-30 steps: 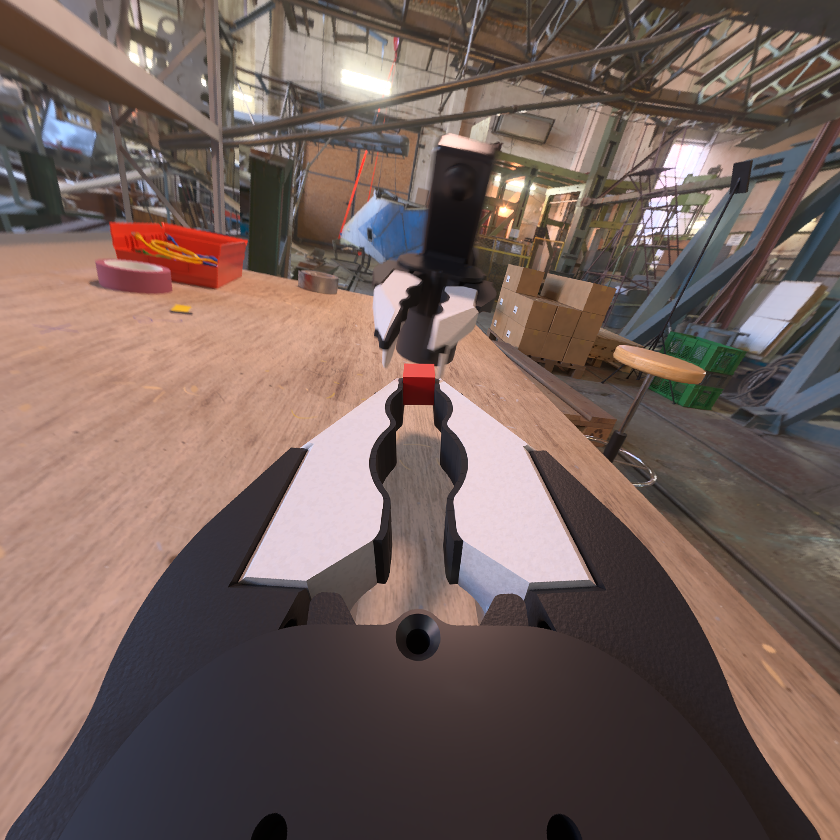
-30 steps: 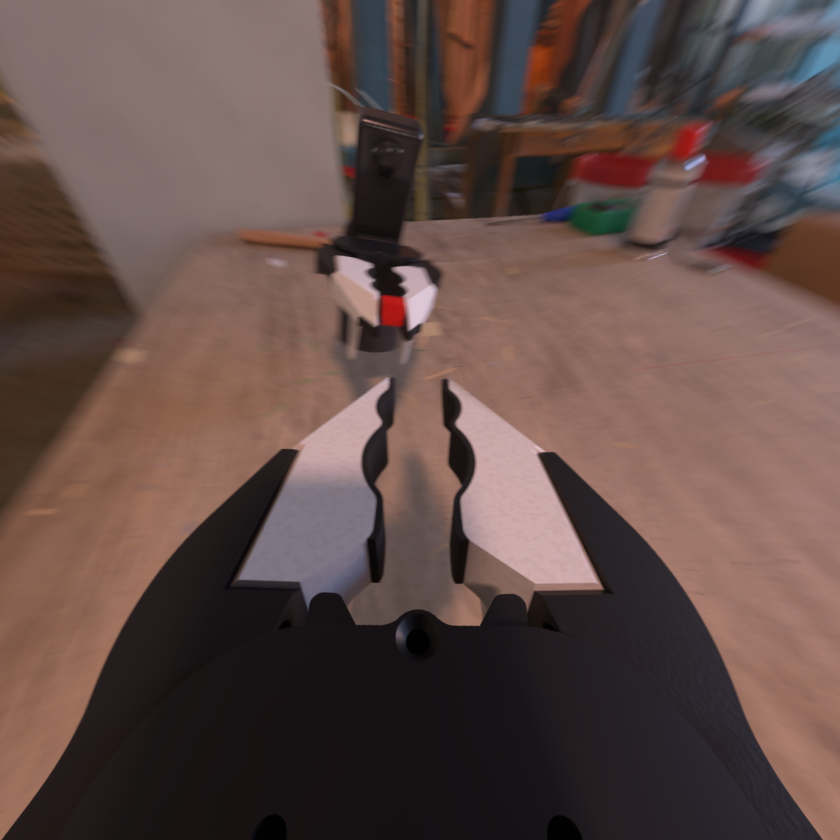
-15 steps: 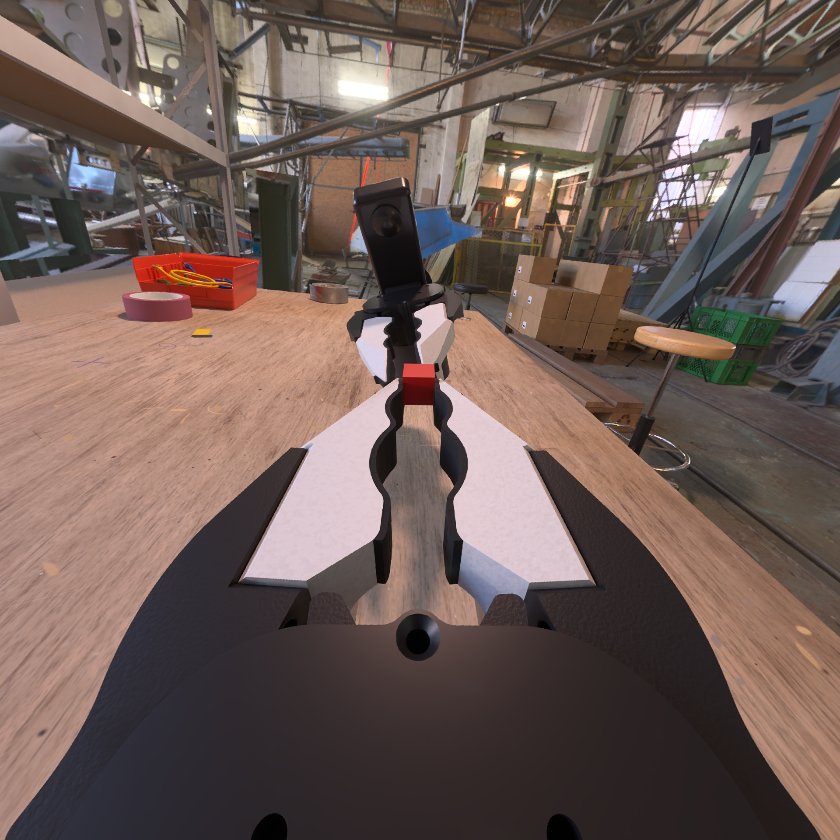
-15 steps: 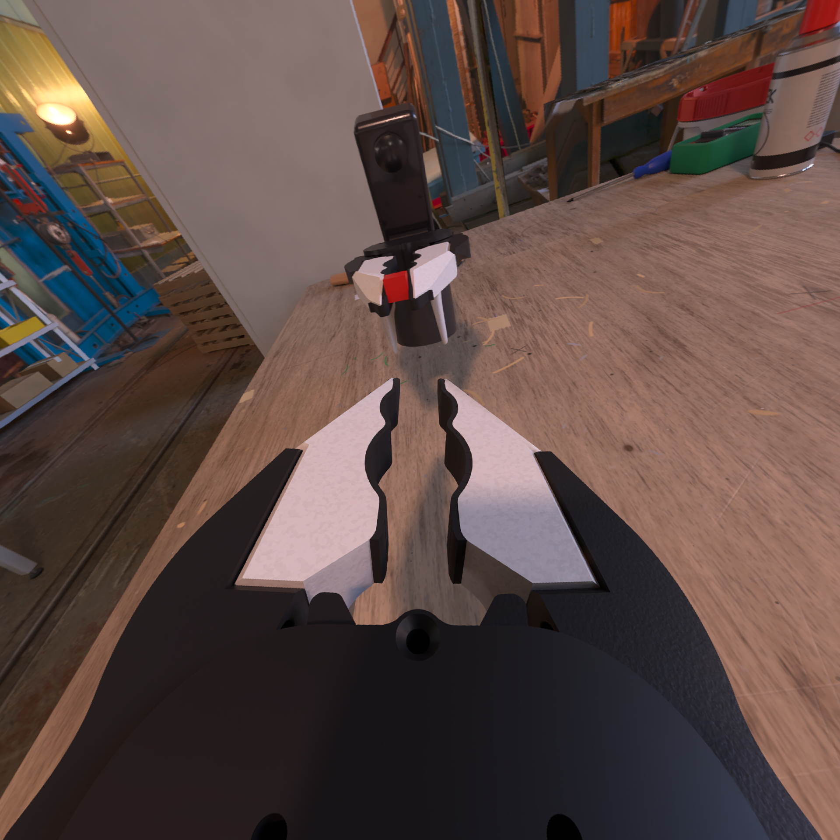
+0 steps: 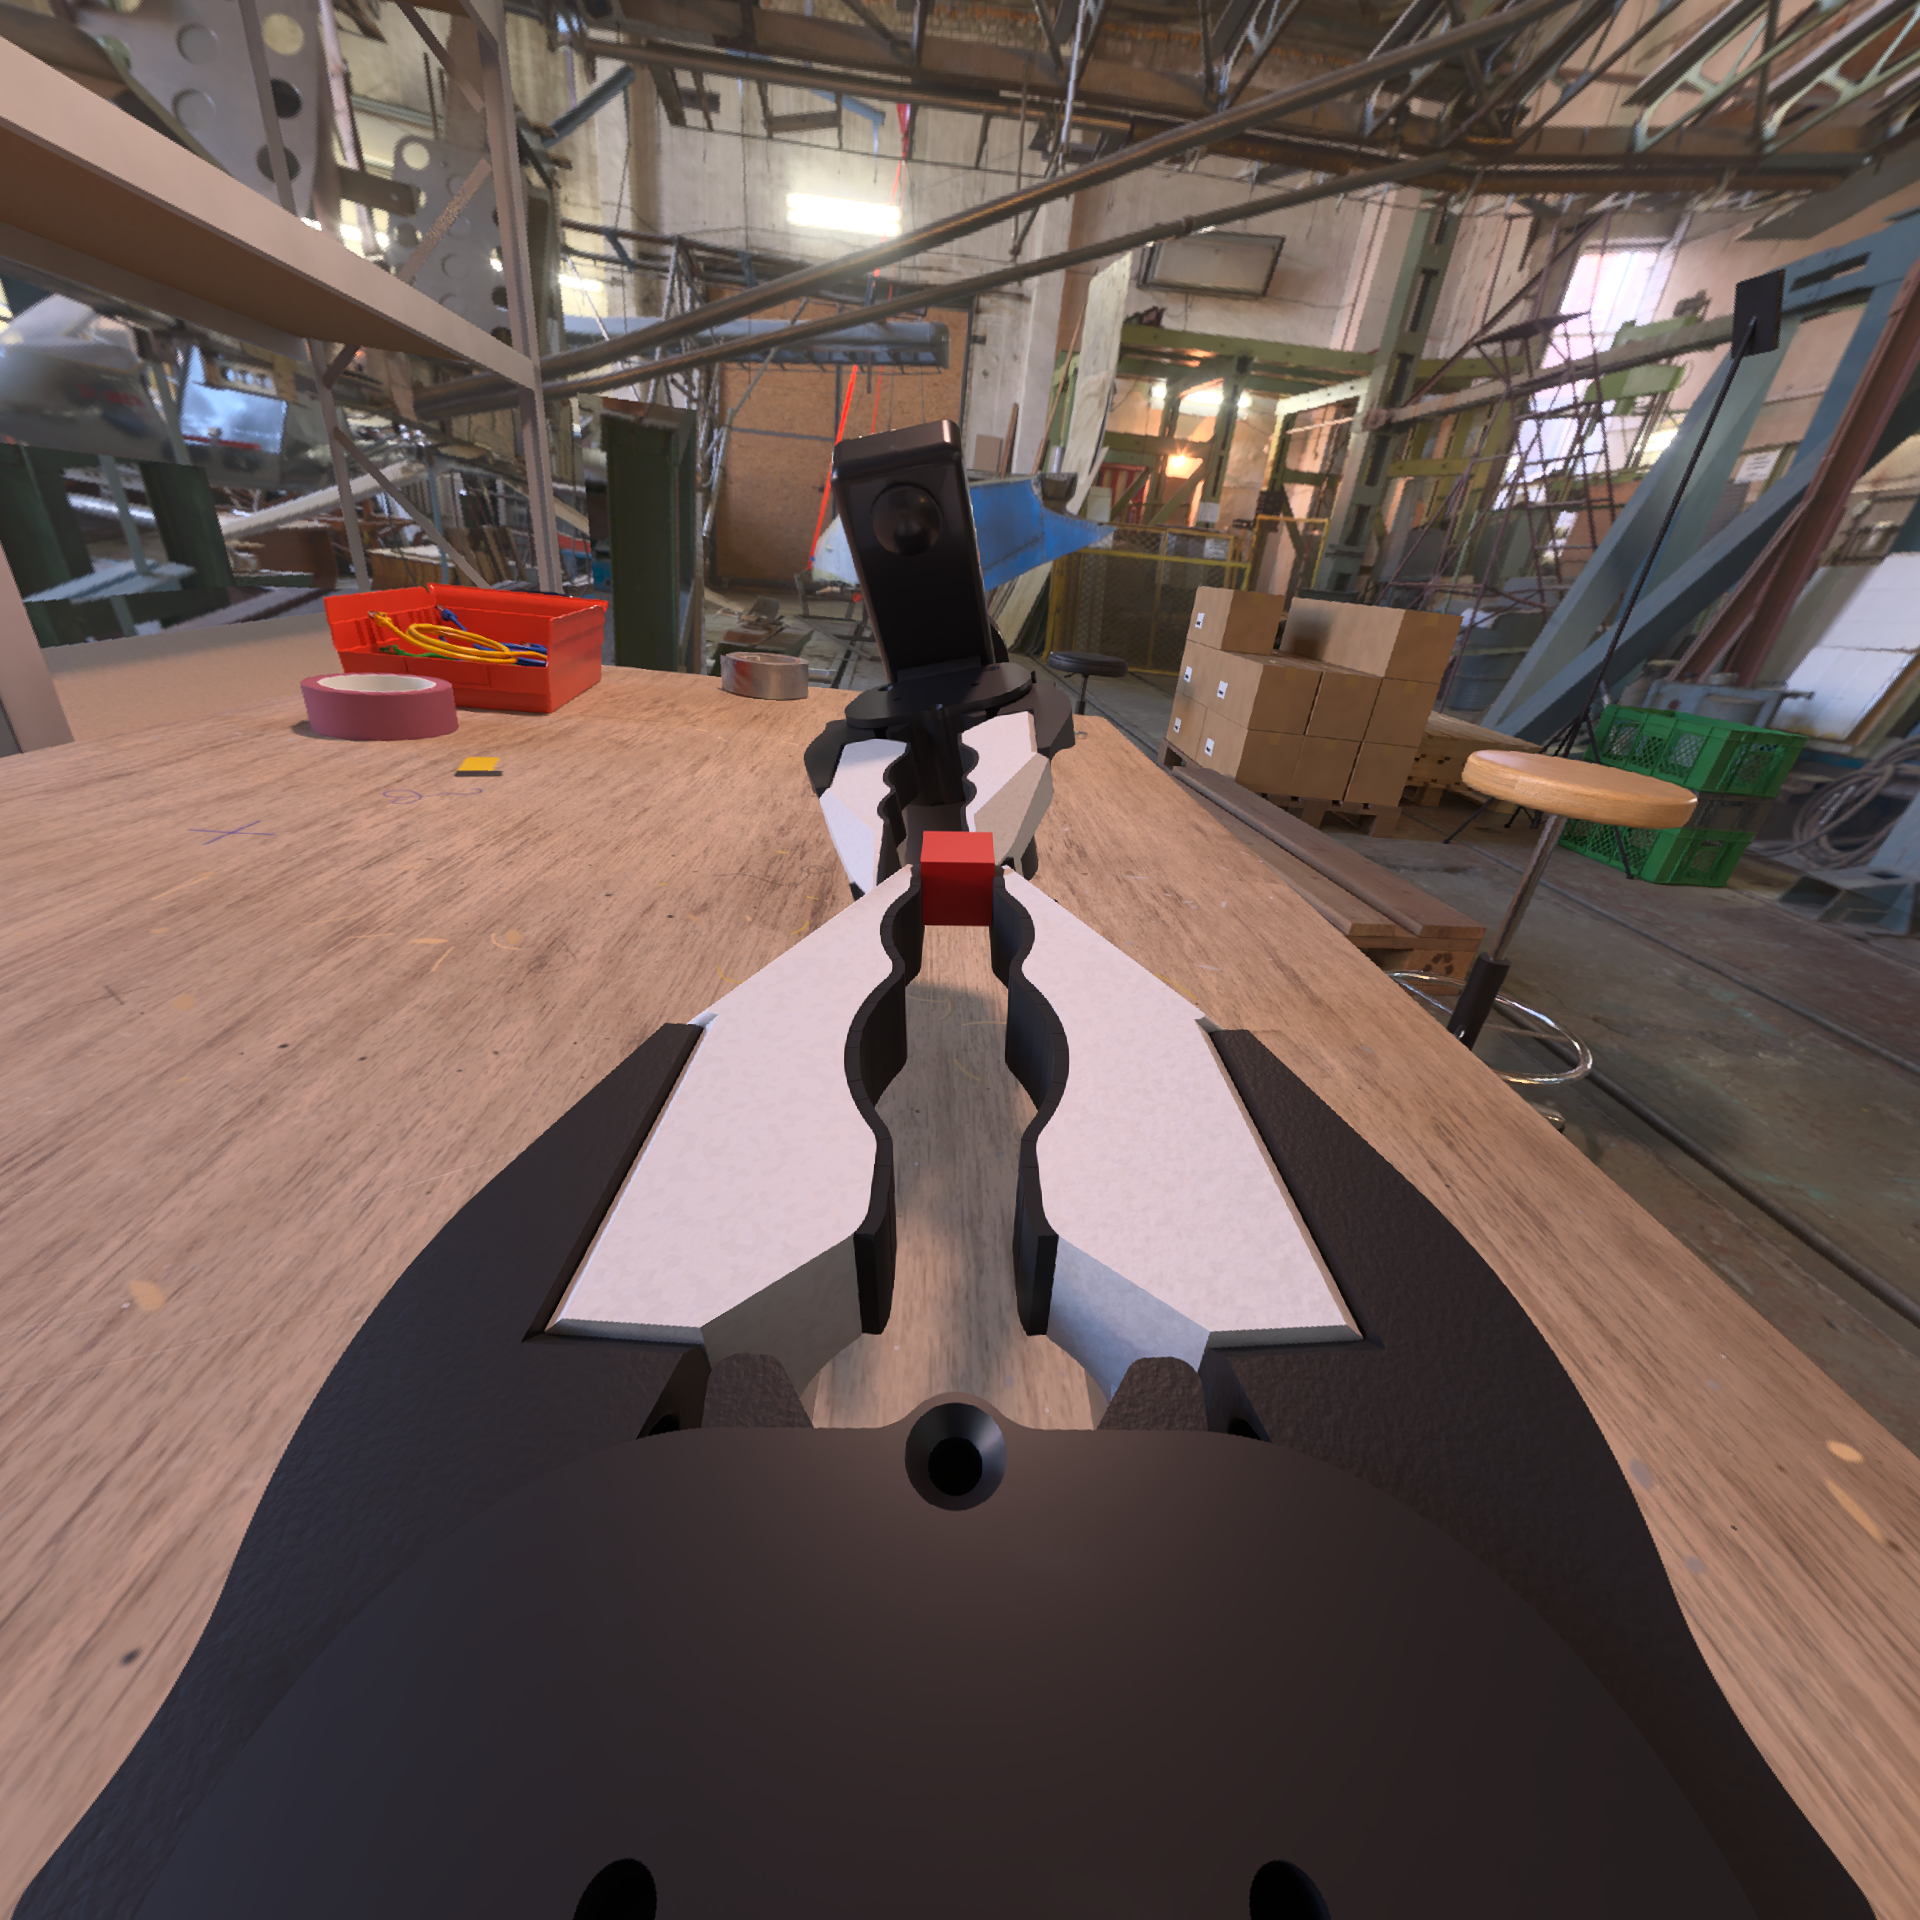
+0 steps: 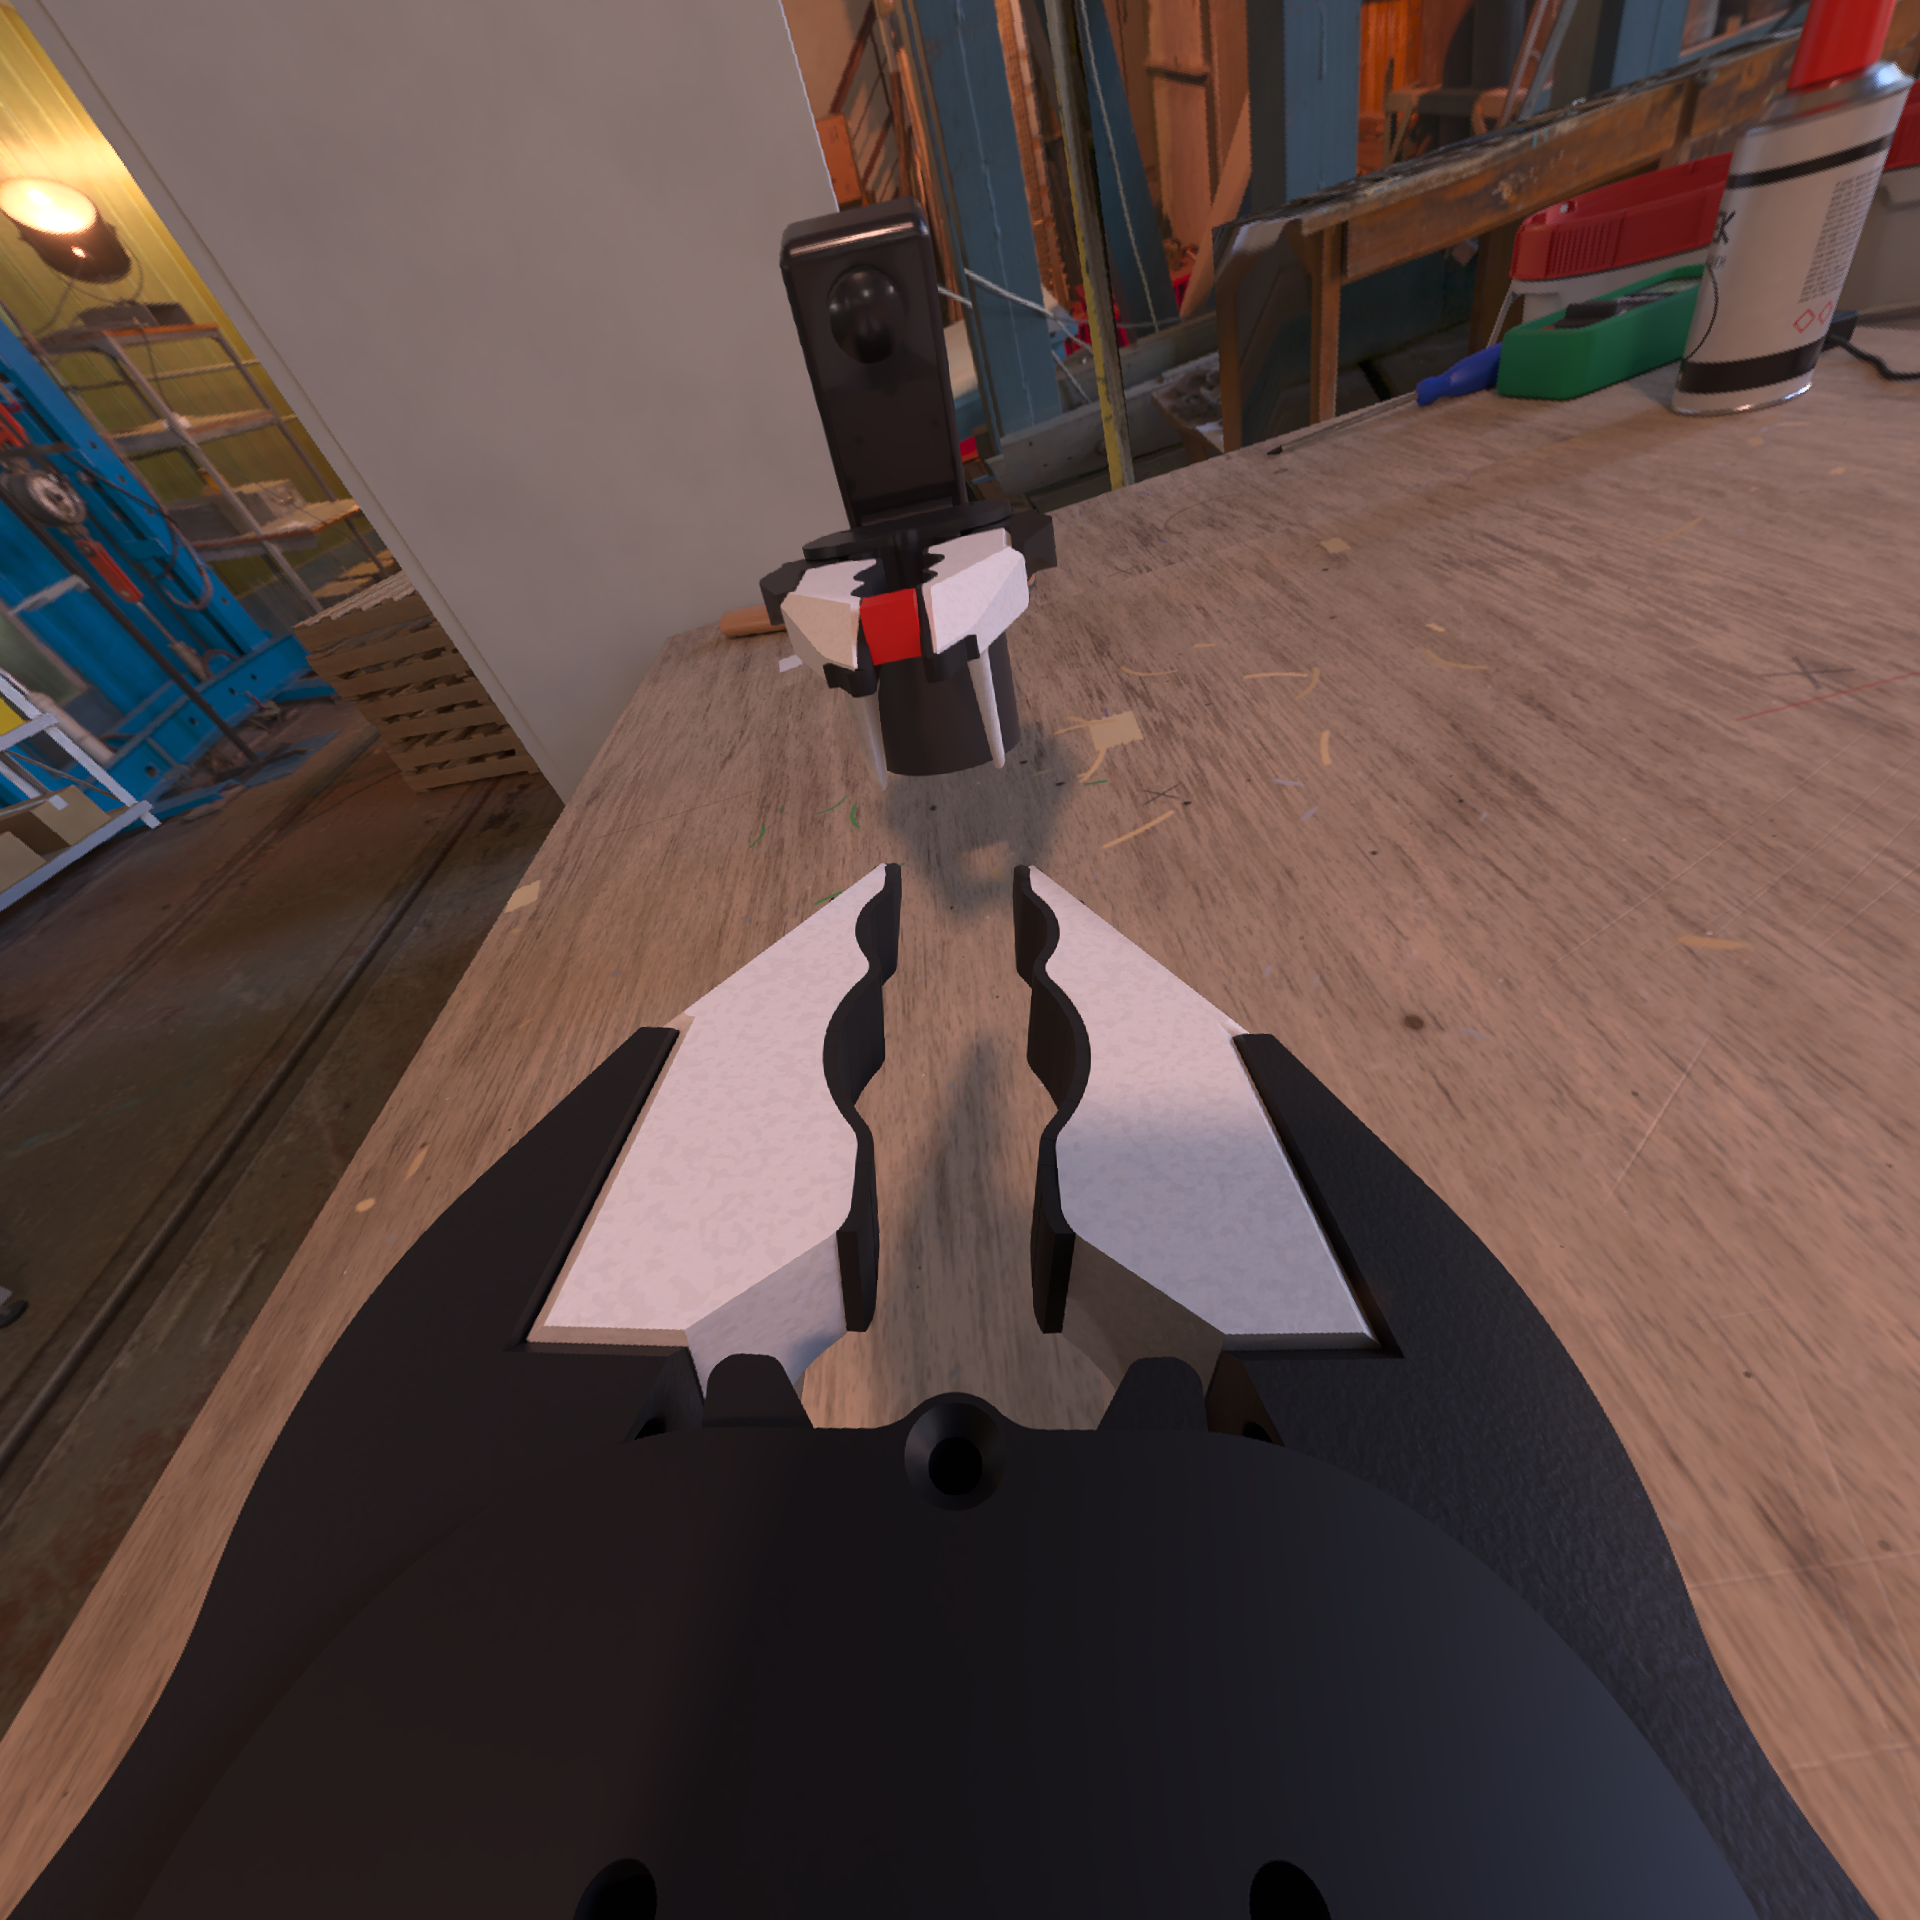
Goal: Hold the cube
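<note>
A small red cube [image 5: 956, 878] is clamped between the tips of my left gripper [image 5: 956, 891], held above the wooden table [image 5: 364, 987]. My right gripper [image 5: 928, 800] faces it from just beyond the cube, with its black camera block upright. In the right wrist view my right gripper [image 6: 956, 883] is open and empty, with a narrow gap between its fingers. My left gripper [image 6: 902, 634] floats ahead of it, above the table [image 6: 1455, 935], with the cube [image 6: 890, 627] in its tips. The two grippers are apart, tip facing tip.
A red bin [image 5: 468, 644], a pink tape roll [image 5: 379, 707], a grey tape roll [image 5: 764, 675] and a yellow chip [image 5: 478, 767] lie far left. A stool [image 5: 1579, 800] stands off the right edge. A can [image 6: 1787, 229], green case [image 6: 1600, 343] and white panel [image 6: 468, 260] border the table.
Both views swung round and steadied. The right gripper came upright and level, facing the left one more squarely. The cube stayed clamped in the left gripper.
</note>
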Controlling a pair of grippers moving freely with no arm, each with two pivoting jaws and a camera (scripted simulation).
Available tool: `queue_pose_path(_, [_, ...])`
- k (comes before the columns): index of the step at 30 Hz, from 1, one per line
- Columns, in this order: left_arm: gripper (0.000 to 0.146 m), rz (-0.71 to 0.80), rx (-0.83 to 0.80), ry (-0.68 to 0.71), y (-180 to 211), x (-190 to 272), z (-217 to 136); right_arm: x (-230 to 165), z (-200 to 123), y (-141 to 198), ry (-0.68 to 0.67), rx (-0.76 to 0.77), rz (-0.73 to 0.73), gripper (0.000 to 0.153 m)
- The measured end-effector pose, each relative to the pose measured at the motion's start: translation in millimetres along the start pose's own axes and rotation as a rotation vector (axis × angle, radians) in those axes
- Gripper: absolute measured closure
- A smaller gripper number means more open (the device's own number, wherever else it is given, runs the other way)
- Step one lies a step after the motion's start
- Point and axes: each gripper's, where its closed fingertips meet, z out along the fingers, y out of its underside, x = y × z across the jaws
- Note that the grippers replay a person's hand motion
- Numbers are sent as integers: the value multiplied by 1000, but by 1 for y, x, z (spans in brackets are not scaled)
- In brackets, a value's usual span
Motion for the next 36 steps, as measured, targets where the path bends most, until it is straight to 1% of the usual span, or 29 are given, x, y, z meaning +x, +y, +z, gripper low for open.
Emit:
queue_pose_path(3, [135,3,-2,2,0,1,1,-1,2,1,-12,3,3,134])
queue_pose_path(5, [135,4,-4,0,0,1,1,-2,2,-2,-11,21,-12,147])
queue_pose_path(6, [135,3,-4,0,1,1,1,-2,2,-2,-2,19,-27,150])
queue_pose_path(9, [135,-17,4,-2,-1,0,1,-3,4,3,18,-12,-80,151])
queue_pose_path(10, [135,-55,18,7,-3,0,0,-1,5,3,39,-22,-108,151])
queue_pose_path(12, [135,-190,58,36,-7,-2,0,4,6,2,113,-38,-192,151])
queue_pose_path(14, [135,-325,90,68,-5,-7,1,11,5,-5,249,-46,-329,151])
queue_pose_path(15, [135,-364,97,76,-3,-9,2,15,4,-9,335,-52,-420,152])
queue_pose_path(17, [135,-372,84,84,2,-10,4,14,3,-18,461,-59,-574,152])
queue_pose_path(18, [135,-353,74,81,4,-9,5,12,3,-22,490,-44,-620,152])
queue_pose_path(20, [135,-275,41,60,6,-7,7,4,3,-29,502,-2,-666,152])
queue_pose_path(22, [135,-179,-5,28,9,-6,9,-2,6,-32,486,24,-672,152])
queue_pose_path(23, [135,-133,-32,9,12,-6,9,-7,10,-31,453,35,-659,152])
queue_pose_path(24, [135,-89,-57,-13,15,-7,10,-13,15,-29,395,43,-629,153])
queue_pose_path(26, [135,-35,-89,-52,18,-10,10,-28,23,-21,230,46,-549,153])
queue_pose_path(28, [135,5,-112,-116,20,-20,7,-43,28,-9,55,14,-468,153])
queue_pose_path(29, [135,2,-110,-134,20,-24,5,-43,29,-3,9,-17,-428,153])
queue_pose_path(30, [135,-22,-95,-134,17,-27,3,-35,30,4,42,-65,-439,153])
queue_pose_path(32, [135,-59,-58,-118,11,-29,-2,-15,26,17,154,-176,-485,153])
queue_pose_path(33, [135,-60,-50,-116,8,-28,-3,-8,24,16,194,-177,-490,153])
queue_pose_path(34, [135,-55,-48,-116,7,-28,-4,-2,21,11,236,-147,-482,153])
queue_pose_path(36, [135,-42,-47,-118,5,-26,-4,0,16,-5,273,-61,-466,153])
